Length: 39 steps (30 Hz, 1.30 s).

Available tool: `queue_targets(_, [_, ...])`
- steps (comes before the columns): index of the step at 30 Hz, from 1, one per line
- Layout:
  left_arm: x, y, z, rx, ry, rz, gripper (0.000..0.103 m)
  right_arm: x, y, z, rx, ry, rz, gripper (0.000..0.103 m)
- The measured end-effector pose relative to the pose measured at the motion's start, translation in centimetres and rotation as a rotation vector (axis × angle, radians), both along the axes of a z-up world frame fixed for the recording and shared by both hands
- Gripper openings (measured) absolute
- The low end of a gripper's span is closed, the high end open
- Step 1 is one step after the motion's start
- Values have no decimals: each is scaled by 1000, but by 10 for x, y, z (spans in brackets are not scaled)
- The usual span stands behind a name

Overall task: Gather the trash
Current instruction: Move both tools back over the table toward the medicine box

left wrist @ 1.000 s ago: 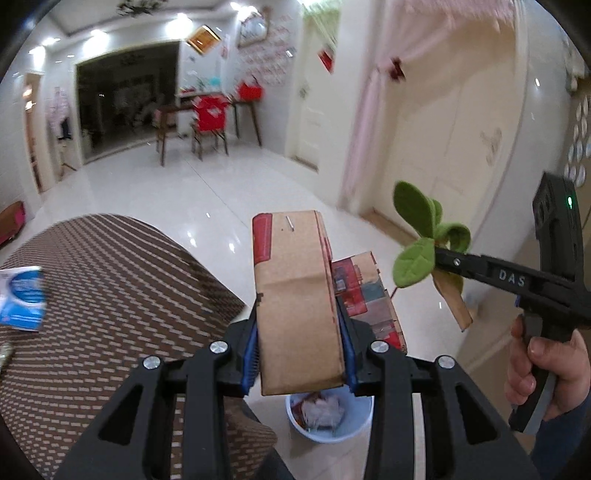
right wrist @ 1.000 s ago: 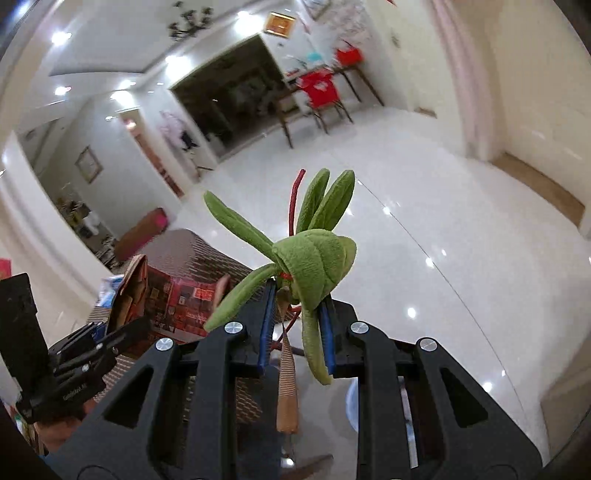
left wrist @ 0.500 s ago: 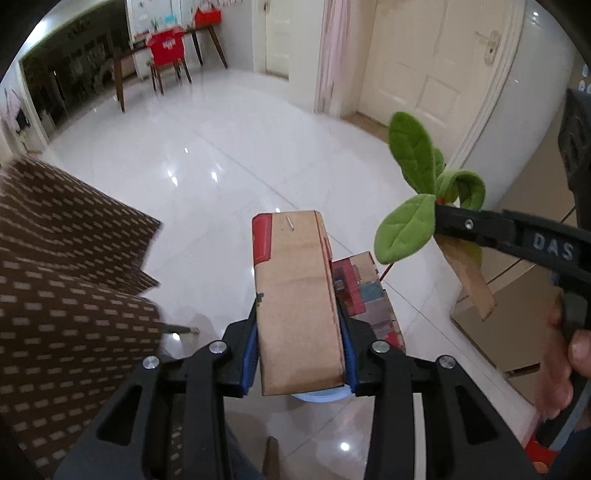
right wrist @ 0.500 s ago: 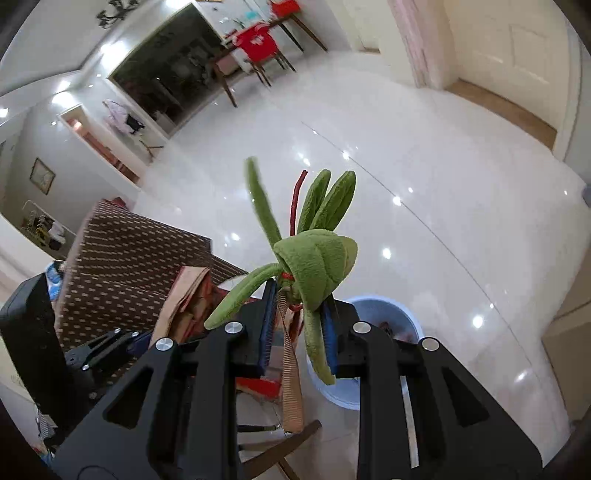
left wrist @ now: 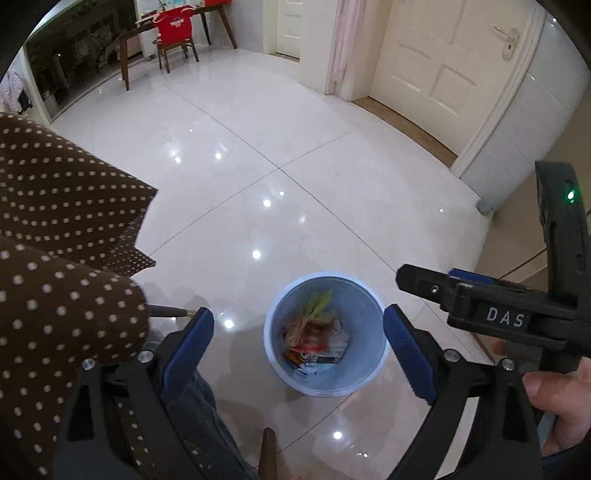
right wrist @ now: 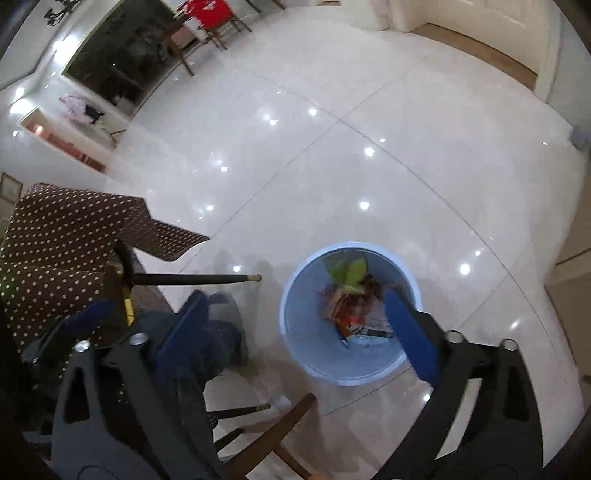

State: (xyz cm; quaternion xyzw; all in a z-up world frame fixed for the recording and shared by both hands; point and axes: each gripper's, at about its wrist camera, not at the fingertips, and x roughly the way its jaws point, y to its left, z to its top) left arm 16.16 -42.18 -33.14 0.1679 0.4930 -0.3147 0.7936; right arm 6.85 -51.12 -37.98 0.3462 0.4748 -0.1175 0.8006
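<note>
A pale blue trash bin (left wrist: 365, 373) stands on the white floor below both grippers; it also shows in the right wrist view (right wrist: 314, 354). Inside lie the cardboard box and wrappers (left wrist: 314, 341) and the green leafy sprig (right wrist: 347, 271). My left gripper (left wrist: 299, 354) is open and empty above the bin. My right gripper (right wrist: 295, 328) is open and empty above the bin; it shows from the side in the left wrist view (left wrist: 436, 284).
A table with a brown dotted cloth (left wrist: 55, 229) stands at the left, its dark leg (right wrist: 192, 278) near the bin. A wooden chair part (right wrist: 273, 435) sits below. A door (left wrist: 450, 62) and a far table with a red chair (left wrist: 173, 33) stand beyond the glossy floor.
Both grippers opened. The cardboard box dropped from the left gripper and the leafy sprig from the right gripper into the bin. Both cameras tilted down toward the bin.
</note>
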Motion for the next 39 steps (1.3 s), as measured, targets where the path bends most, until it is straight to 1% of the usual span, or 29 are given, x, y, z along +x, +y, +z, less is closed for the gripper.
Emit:
queue_targets(2, [1, 6, 9, -9, -10, 6, 91, -2, 0, 0, -3, 8, -15, 97])
queue_targets(6, [-3, 14, 26, -31, -26, 12, 91, -1, 0, 9, -19, 5, -24, 97])
queue_targets(8, [-5, 18, 33, -41, -35, 12, 91, 4, 3, 17, -27, -3, -29, 97])
queue_targets(14, [-20, 23, 73, -89, -94, -15, 91, 0, 7, 44, -42, -50, -36, 97])
queue_targets(17, [-27, 32, 98, -121, -140, -30, 91, 1, 12, 66, -55, -87, -32, 97])
queue_targets(20, [-35, 49, 131, -167, -194, -34, 91, 5, 20, 99, -75, -147, -18, 97])
queue_targets(23, [-39, 67, 154, -193, -244, -27, 91, 10, 34, 132, -91, -211, 9, 97])
queue_targets(28, [-37, 122, 195, -246, -314, 39, 91, 25, 68, 183, -119, -306, 80, 97])
queue_targets(32, [-30, 170, 217, -254, -366, 86, 91, 42, 110, 223, -161, -367, 177, 97])
queue_targets(35, [-24, 207, 230, -247, -407, 132, 91, 57, 148, 247, -185, -412, 260, 97])
queue_targets(36, [-20, 227, 236, -249, -423, 162, 91, 62, 164, 255, -194, -428, 297, 97])
queue_targets(39, [-11, 266, 245, -249, -452, 223, 91, 79, 207, 270, -209, -453, 385, 97])
